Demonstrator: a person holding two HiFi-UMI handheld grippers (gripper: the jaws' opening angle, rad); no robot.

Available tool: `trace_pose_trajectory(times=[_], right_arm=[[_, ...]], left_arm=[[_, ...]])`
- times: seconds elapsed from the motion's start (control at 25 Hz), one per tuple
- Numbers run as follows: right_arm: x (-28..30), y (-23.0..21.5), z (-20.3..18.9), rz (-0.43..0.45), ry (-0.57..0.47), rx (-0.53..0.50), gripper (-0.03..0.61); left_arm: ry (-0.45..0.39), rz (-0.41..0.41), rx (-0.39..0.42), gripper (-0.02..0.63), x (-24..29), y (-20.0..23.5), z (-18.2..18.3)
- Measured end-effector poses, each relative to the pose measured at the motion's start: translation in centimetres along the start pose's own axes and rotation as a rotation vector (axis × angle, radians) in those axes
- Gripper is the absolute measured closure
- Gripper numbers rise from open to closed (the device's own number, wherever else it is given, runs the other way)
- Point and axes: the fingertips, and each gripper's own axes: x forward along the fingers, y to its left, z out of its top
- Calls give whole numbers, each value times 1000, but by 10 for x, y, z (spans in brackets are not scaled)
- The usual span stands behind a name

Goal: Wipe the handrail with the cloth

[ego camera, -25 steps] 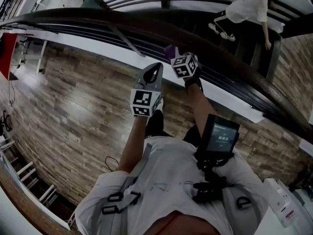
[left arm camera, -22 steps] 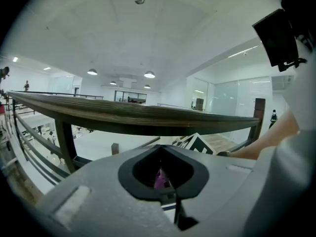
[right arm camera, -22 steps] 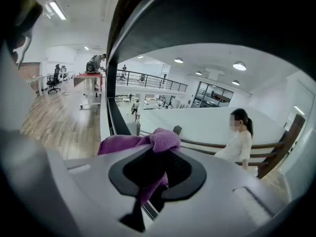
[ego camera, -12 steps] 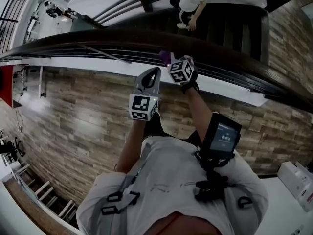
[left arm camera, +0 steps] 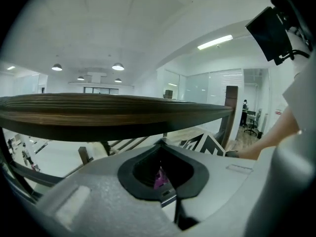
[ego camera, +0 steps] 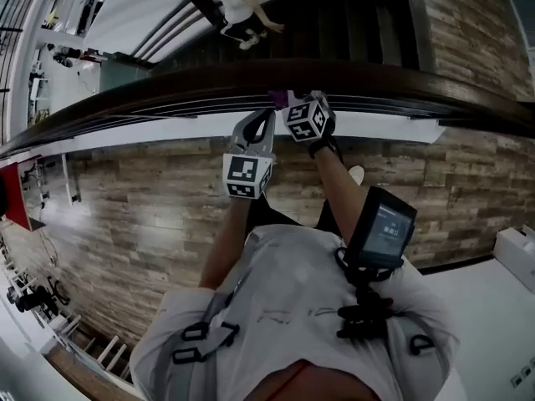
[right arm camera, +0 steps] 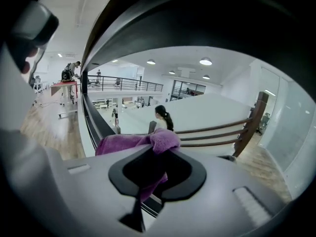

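Observation:
The dark wooden handrail runs across the head view just beyond both grippers. My right gripper is shut on a purple cloth that lies against the rail. In the right gripper view the cloth bunches over the jaws, with the handrail arching close overhead. My left gripper sits just left of the cloth with its jaws together below the rail. The left gripper view has the handrail right above the jaw tips, and a sliver of purple shows through the opening between the jaws.
Beyond the rail a dark staircase descends, with a person in white on it, also seen as a person in the right gripper view. Wood-plank floor lies under me. A lower railing with a wooden post stands at the right.
The head view has swung, so the rail now lies more level and the person on the stairs has shifted left. Both grippers stay at the rail, the right still holding the cloth.

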Motion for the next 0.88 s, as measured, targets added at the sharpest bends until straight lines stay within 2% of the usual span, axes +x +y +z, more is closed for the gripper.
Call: trace_pose_trajectory(times=[0.24,0.44,0.68,0.88], right_arm=[[-36,-86,-46,-103,28,77,529],[-71,-164,-84,-231,37,130,529],[-126,-285,-145,-394,79,226,529],[-181,-386,-197,-547,98,247,529]], left_arm=[[-4,-134,31,612,49,-76,9],[1,-234,38,614,84,-139,6],[-13,-359,42,614,128,-220,9],[-47,-446,68,614,166,-292,19]])
